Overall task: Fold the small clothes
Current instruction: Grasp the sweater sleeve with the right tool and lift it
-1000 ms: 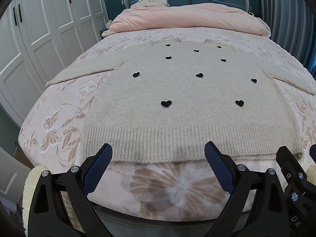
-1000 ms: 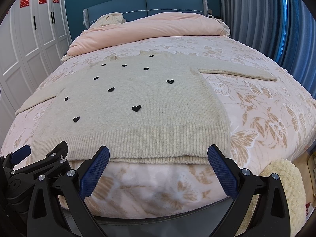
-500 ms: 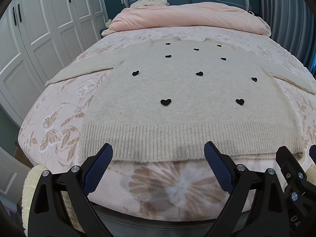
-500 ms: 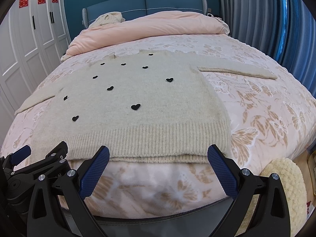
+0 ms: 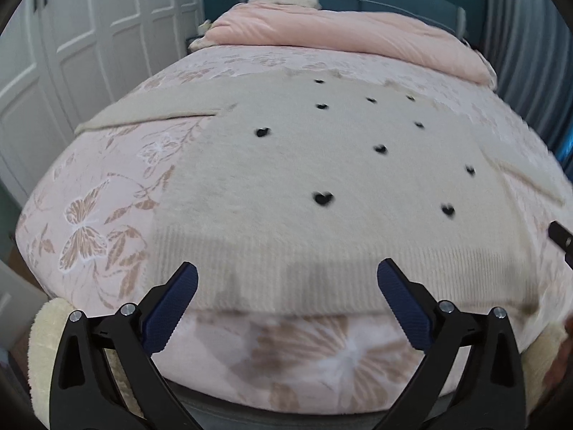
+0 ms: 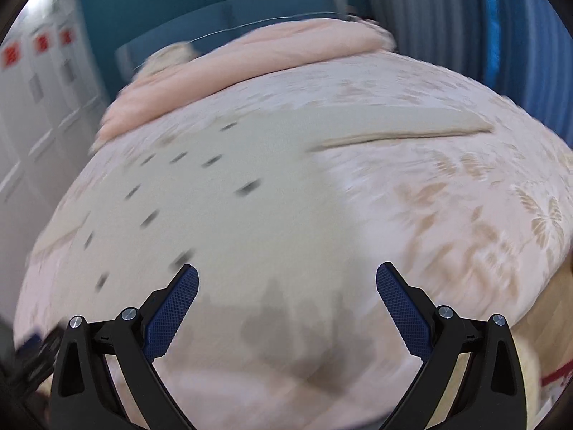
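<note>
Cream sweater (image 5: 322,179) with black hearts, flat, sleeves outspread

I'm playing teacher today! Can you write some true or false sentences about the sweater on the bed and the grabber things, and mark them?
1. The sweater lies spread flat on the bed. True.
2. The sweater has red stars on it. False: it has small black hearts.
3. The left hand-held gripper is open. True.
4. The right hand-held gripper is squeezing the sweater's hem. False: it is open and holds nothing.
5. A pink quilt lies at the head of the bed. True.
</note>
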